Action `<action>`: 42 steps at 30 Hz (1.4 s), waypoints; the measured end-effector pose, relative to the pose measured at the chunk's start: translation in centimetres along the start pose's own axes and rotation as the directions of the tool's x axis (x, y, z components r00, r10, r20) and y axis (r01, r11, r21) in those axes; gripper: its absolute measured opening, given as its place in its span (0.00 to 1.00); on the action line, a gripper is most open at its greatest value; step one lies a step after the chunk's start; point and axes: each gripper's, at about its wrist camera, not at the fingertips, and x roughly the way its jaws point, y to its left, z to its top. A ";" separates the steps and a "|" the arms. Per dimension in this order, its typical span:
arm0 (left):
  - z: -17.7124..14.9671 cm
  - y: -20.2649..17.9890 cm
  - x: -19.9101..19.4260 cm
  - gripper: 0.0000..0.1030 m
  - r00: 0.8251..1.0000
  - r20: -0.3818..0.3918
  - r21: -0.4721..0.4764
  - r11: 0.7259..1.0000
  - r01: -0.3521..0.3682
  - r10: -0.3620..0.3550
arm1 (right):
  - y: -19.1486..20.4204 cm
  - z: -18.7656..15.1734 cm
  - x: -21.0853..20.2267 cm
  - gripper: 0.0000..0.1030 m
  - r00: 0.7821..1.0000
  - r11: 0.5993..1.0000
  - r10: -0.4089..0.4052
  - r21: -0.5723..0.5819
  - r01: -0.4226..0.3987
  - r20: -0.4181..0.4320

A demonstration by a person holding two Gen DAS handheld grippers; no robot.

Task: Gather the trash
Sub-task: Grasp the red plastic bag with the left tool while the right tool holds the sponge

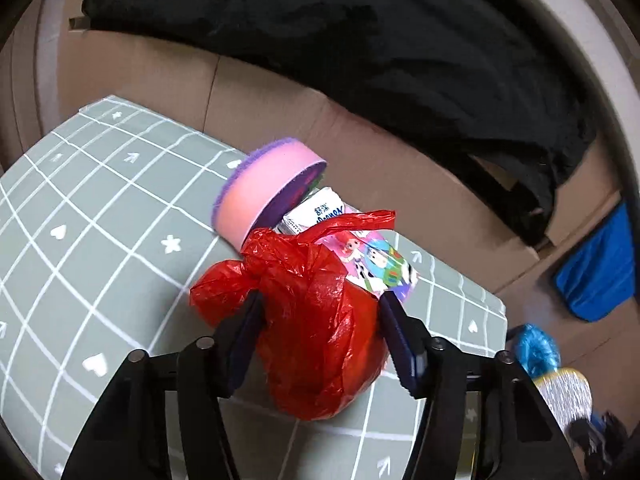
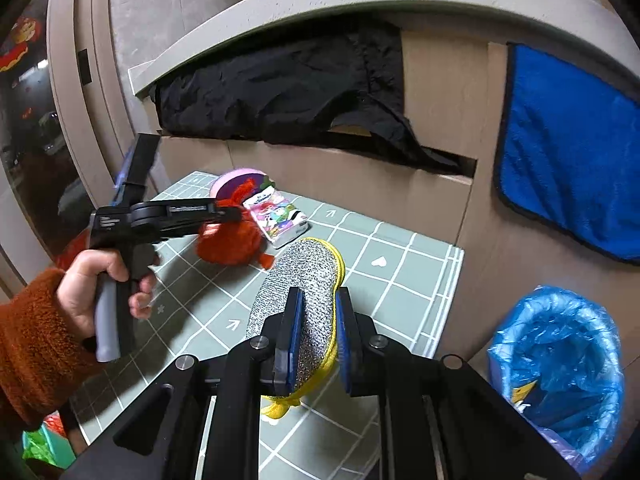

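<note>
A: Table [image 2: 400, 252], green grid mat. Blue-lined bin [image 2: 560, 372] beside it.
B: Left gripper [image 1: 320, 308] jaws wide around red bag [image 1: 316, 320]; right gripper [image 2: 318, 316] clamps silver scourer [image 2: 300, 280]. Carton [image 1: 316, 212] text unreadable.

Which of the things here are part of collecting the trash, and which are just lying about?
Part of the job:
crumpled red plastic bag
silver-and-yellow scouring pad
round pink-and-purple sponge
cartoon-printed tissue packet
blue-lined waste bin

Lying about:
blue fleece cloth
black fabric
cardboard boxes
</note>
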 end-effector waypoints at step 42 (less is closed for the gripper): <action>-11.8 2.7 -14.5 0.53 0.999 0.031 0.126 0.992 -0.030 0.027 | 11.4 -2.4 0.3 0.20 0.975 0.952 0.199 -0.215 -0.217 -0.104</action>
